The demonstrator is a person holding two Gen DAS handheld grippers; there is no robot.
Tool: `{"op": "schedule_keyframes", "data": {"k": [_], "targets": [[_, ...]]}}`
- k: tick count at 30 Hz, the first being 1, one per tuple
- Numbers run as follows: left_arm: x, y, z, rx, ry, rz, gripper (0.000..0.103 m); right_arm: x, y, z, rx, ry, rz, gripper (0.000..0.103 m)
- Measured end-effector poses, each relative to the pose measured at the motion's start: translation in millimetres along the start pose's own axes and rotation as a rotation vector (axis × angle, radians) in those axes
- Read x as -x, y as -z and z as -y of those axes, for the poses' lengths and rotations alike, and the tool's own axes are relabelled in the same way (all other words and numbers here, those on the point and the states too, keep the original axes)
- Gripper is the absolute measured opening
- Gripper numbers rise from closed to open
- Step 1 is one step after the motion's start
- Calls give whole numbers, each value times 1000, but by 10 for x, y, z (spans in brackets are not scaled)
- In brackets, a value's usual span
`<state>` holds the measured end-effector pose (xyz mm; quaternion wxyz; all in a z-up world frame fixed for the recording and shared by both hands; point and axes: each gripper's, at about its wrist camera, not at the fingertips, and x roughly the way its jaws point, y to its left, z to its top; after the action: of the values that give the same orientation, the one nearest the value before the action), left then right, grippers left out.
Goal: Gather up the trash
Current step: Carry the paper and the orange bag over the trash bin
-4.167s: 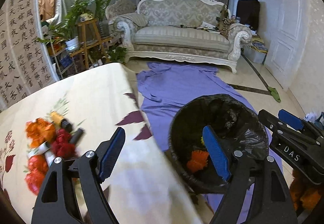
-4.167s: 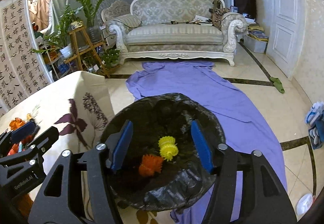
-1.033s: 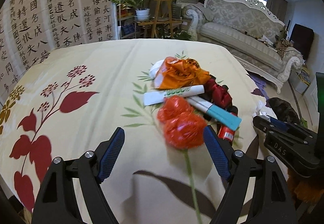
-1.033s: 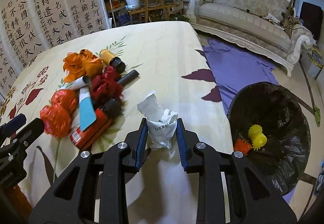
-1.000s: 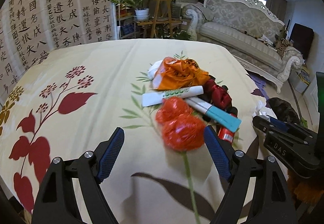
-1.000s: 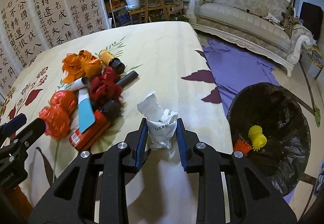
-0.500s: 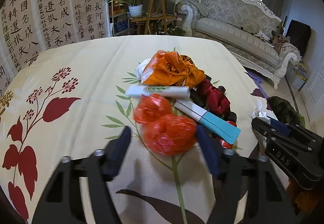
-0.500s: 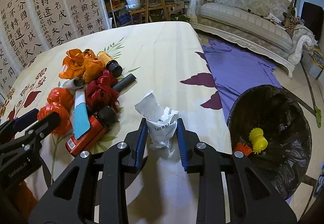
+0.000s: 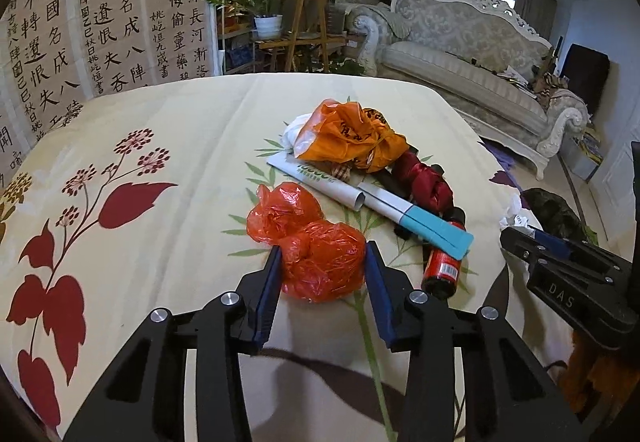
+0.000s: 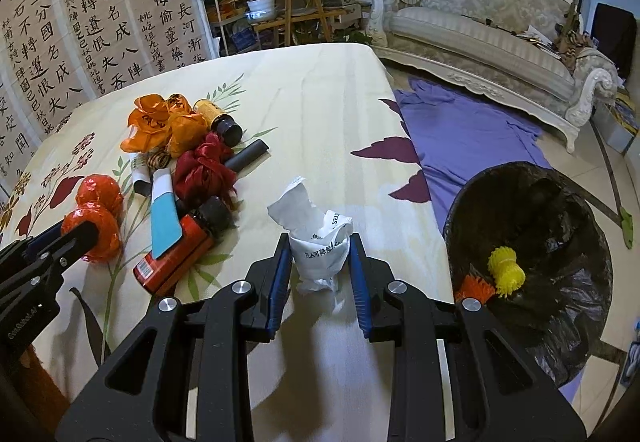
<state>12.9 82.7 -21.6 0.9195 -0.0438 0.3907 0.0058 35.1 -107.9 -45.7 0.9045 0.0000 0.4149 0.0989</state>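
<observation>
A crumpled red plastic bag (image 9: 320, 266) lies on the floral tablecloth (image 9: 160, 242). My left gripper (image 9: 322, 254) is closing on it, and both blue pads touch its sides. My right gripper (image 10: 320, 242) is shut on a crumpled white wrapper (image 10: 316, 246) near the table's right edge. Between the two lies a trash pile: an orange bag (image 9: 352, 134), a dark red cloth (image 9: 424, 182), a white and blue tube (image 9: 420, 218) and a red can (image 9: 440, 270). The black-lined bin (image 10: 560, 194) stands on the floor to the right and holds yellow and orange items.
A purple sheet (image 10: 460, 122) covers the floor between the table and a pale sofa (image 10: 480, 30). A calligraphy screen (image 9: 80, 22) and a plant stand (image 9: 300, 22) are behind the table. The table drops off close to the right gripper.
The left jaws have drawn in from wide open until they touch the red bag on both sides. The right gripper keeps still with the white wrapper in it.
</observation>
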Motion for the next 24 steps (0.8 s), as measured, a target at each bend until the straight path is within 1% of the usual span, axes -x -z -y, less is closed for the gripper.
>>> {"op": "schedule_keyframes", "data": {"k": [6,12,18,24], "targets": [[102,49,6,2,8,11,41,168,64,38,-2,2,20,28],[221,32,138,-19,47,38,41,381,94,143,-17,25,53,28],[327,3,436,-70,114,71,41,618,121,411,-54,87,97,28],[342,-24,901,-151,207,101,41,779,179,806,-112,174,125,28]]}}
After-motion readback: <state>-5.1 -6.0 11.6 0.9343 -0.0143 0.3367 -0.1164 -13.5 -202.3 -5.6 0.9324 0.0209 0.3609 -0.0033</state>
